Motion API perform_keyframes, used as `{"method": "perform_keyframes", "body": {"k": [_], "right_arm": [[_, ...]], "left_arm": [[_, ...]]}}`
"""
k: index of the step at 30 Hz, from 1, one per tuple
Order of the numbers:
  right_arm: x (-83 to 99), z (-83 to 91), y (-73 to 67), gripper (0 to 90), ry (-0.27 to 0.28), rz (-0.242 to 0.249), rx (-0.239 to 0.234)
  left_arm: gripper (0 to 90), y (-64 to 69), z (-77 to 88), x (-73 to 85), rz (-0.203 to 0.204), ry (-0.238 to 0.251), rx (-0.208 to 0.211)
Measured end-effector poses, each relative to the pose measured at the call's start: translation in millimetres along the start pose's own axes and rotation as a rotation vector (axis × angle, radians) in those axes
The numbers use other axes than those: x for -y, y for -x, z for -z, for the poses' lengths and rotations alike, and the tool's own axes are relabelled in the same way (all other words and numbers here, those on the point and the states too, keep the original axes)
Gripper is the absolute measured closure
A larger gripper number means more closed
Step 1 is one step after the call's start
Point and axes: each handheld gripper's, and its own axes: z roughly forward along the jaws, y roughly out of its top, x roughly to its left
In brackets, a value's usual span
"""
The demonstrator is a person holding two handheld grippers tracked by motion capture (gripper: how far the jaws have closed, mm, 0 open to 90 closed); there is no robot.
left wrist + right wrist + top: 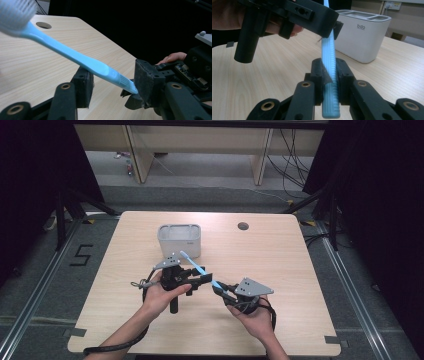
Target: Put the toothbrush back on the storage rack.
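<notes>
A light blue toothbrush (197, 266) slants up over the table, its white bristle head (15, 12) toward the white holder (180, 240). My right gripper (220, 289) is shut on the ribbed tail of the handle (329, 65), with both pads pressed against it. My left gripper (202, 279) straddles the handle's middle (82, 61), jaws apart on either side of it. The handle runs across the gap, and its sides are not squeezed. In the right gripper view the left gripper's body (287, 15) hangs just above the handle.
The white holder (362, 37), with open slots on top, stands behind the grippers near the table's middle. A round cable hole (243, 226) lies at the far right of the wooden table (280, 270). Dark curtains and floor rails flank the table.
</notes>
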Motion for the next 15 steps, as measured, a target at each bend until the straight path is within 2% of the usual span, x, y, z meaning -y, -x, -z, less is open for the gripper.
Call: {"method": "perform_keyframes", "body": {"k": [1,2,3,4,5,8,10,11,13,14,15], "right_arm": [[-0.3,-0.2,1.7,79.2,0.013,0.030,0.010],[-0.1,0.1,0.5,79.2,0.013,0.003,0.012],[-0.5,0.2,1.8,79.2,0.025,0.024,0.020],[-0.5,0.2,1.8,79.2,0.025,0.024,0.020],[-0.5,0.6,0.3,79.2,0.010,-0.002,0.012],[-0.2,-1.1,0.3,79.1,0.027,0.000,0.007],[-0.4,-2.0,1.8,79.0,0.043,0.026,0.010],[-0.9,-0.7,-0.8,78.9,0.010,-0.001,0.020],[-0.6,-1.8,-1.5,78.9,0.020,-0.005,0.028],[-0.7,-3.7,-1.0,78.5,0.016,0.016,0.042],[-0.7,-3.7,-1.0,78.5,0.016,0.016,0.042]], "left_arm": [[52.1,-0.1,0.0,-0.3,-0.001,0.003,-0.002],[53.4,-0.4,0.1,-0.5,0.005,0.004,0.000],[54.9,-0.4,0.3,-0.5,0.012,0.008,-0.001],[54.9,-0.4,0.1,-0.5,0.016,0.012,0.000],[56.1,-0.2,0.2,-0.6,0.018,0.015,0.000],[59.4,0.3,0.5,-0.9,0.023,0.026,-0.001],[61.6,0.2,1.0,-1.7,0.022,0.036,-0.001],[64.9,0.5,1.3,-2.4,0.023,0.042,0.003],[66.0,1.7,1.2,-3.5,0.017,0.052,0.008],[71.6,3.3,1.6,-4.7,0.015,0.058,0.013],[71.6,4.3,1.7,-5.5,0.012,0.061,0.018]]}}
